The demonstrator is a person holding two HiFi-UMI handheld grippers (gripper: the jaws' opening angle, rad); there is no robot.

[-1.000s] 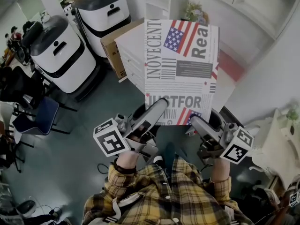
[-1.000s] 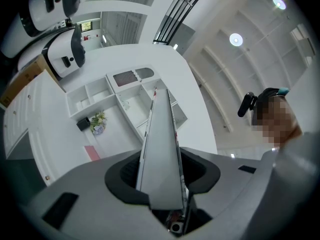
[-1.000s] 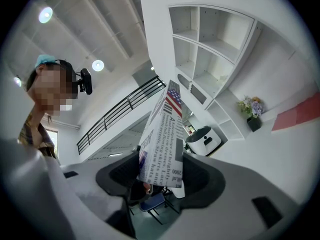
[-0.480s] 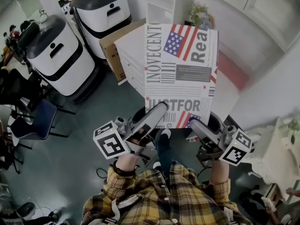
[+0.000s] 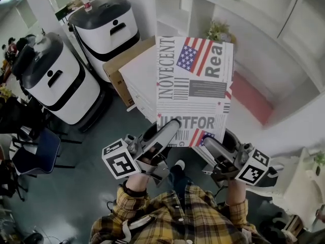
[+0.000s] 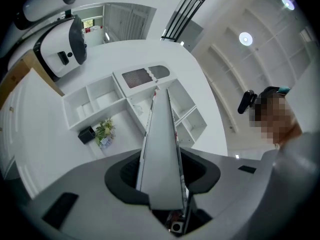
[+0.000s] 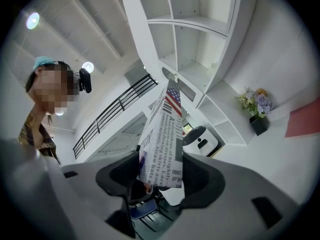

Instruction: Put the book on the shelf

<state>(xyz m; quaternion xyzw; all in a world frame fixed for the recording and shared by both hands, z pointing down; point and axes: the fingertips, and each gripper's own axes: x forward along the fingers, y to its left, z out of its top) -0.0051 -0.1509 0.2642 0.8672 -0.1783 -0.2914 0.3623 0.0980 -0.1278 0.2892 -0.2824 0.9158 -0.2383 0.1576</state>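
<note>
The book (image 5: 193, 85), its cover printed like a newspaper with a US flag, is held upright in the air in front of me. My left gripper (image 5: 170, 127) is shut on its lower left corner and my right gripper (image 5: 208, 141) on its lower right corner. The left gripper view shows the book (image 6: 160, 149) edge-on between the left gripper (image 6: 162, 176)'s jaws. In the right gripper view the book (image 7: 162, 139) is clamped in the right gripper (image 7: 160, 171). The white shelf unit (image 5: 244, 29) with open compartments stands just beyond the book's top edge.
A flower pot (image 5: 219, 32) sits at the shelf's foot. A white drawer cabinet (image 5: 142, 75) and a cardboard box (image 5: 122, 60) are under the book. Two white machines with black tops (image 5: 56, 80) (image 5: 109, 27) stand at the left. A red mat (image 5: 251, 95) lies at the right, chairs (image 5: 30, 146) at the far left.
Both grippers keep their hold on the book. The room behind has slid down and left in the head view, and more of the shelf shows at the top.
</note>
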